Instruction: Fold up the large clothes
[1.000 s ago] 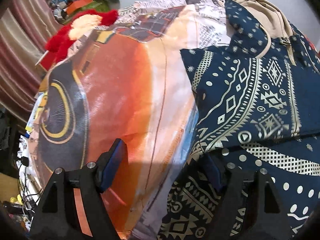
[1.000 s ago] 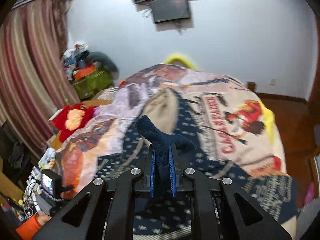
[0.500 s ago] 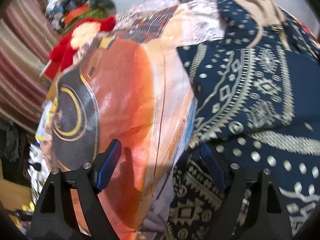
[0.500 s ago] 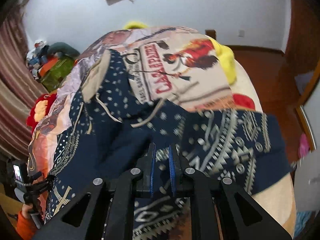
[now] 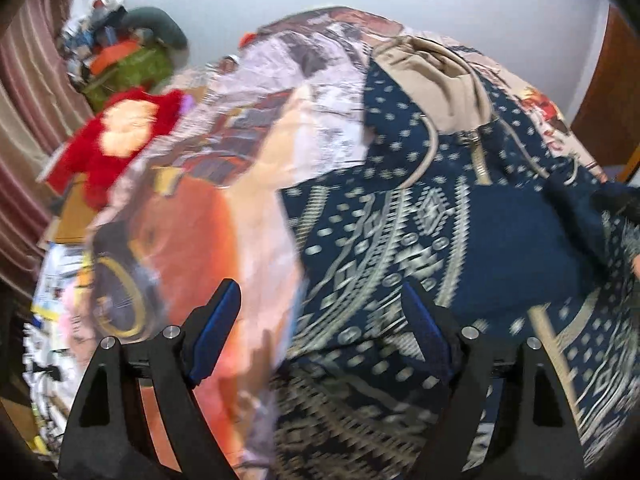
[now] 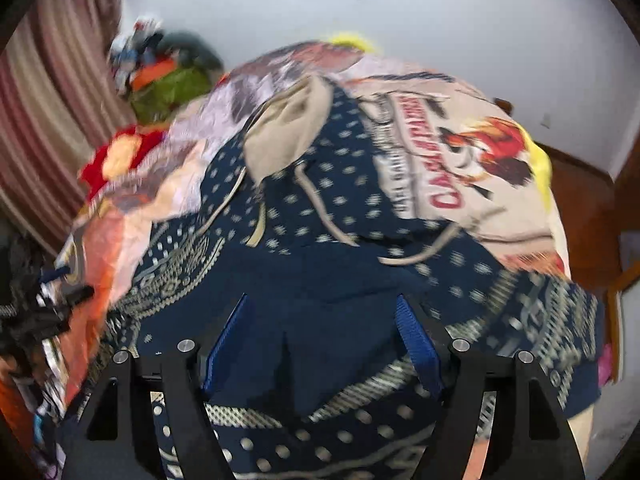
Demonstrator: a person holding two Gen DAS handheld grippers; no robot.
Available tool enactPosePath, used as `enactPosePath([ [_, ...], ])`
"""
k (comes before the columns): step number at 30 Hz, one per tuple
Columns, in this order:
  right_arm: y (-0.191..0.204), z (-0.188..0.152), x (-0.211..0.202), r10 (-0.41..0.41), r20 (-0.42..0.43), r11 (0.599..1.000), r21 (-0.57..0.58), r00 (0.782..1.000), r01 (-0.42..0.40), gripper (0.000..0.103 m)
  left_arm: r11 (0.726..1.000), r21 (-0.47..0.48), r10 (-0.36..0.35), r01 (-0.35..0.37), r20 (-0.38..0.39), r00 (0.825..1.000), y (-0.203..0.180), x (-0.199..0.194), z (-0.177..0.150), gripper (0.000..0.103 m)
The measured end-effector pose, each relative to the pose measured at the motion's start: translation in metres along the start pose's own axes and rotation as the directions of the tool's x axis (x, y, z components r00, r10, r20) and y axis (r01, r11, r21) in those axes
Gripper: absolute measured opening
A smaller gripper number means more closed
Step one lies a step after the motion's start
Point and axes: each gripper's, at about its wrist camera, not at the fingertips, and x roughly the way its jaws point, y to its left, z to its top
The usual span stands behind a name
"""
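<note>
A navy hoodie with a cream pattern [image 5: 460, 240] lies spread on the bed, its beige-lined hood [image 5: 432, 80] at the far end. It also shows in the right wrist view [image 6: 320, 280], with the hood [image 6: 288, 128] and cream drawstrings on top. My left gripper [image 5: 320, 320] is open and empty above the hoodie's left edge. My right gripper [image 6: 324, 340] is open and empty just above the folded navy cloth. The left gripper also shows at the left edge of the right wrist view [image 6: 44, 304].
A printed bedsheet [image 5: 192, 220] covers the bed. A red plush toy [image 5: 116, 140] and a green pile of things [image 5: 132, 68] lie at the far left by a striped curtain [image 5: 24, 100]. Wooden floor [image 6: 588, 216] lies to the right.
My right gripper has carried a fold of the hoodie across, opened and let it go. My left gripper has stayed open and tilted up slightly.
</note>
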Motion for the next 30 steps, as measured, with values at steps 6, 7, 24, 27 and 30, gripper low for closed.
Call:
enactPosePath([
  [6,0.012,0.01,0.063,-0.072,-0.126,0.997,-0.049,0.989,0.066,0.064,0.995,-0.045,-0.09,0.085,-0.116,0.989,-0.021,0.056,0.018,0.082],
  [7,0.011,0.011,0.069,-0.087,-0.134,0.995,-0.054,0.987,0.081,0.059,0.995,-0.043,-0.094,0.089,-0.13,0.987,-0.023,0.064,0.017,0.082],
  [24,-0.062,-0.003,-0.011,-0.096,0.045,0.986,0.142,0.994,0.089,0.009,0.997,-0.063,-0.056,0.046,-0.162,0.985,-0.032,0.095,0.01,0.091],
  [27,-0.08,-0.013,-0.026,-0.106,0.046,0.981,0.17,0.993,0.097,0.009,0.999,-0.046,-0.023,0.016,-0.156,0.988,-0.036,0.092,0.01,0.091],
  [30,-0.096,-0.029,-0.034,-0.107,0.031,0.978,0.184,0.994,0.099,0.009,0.999,-0.045,-0.008,0.001,-0.16,0.987,-0.039,0.092,0.012,0.091],
])
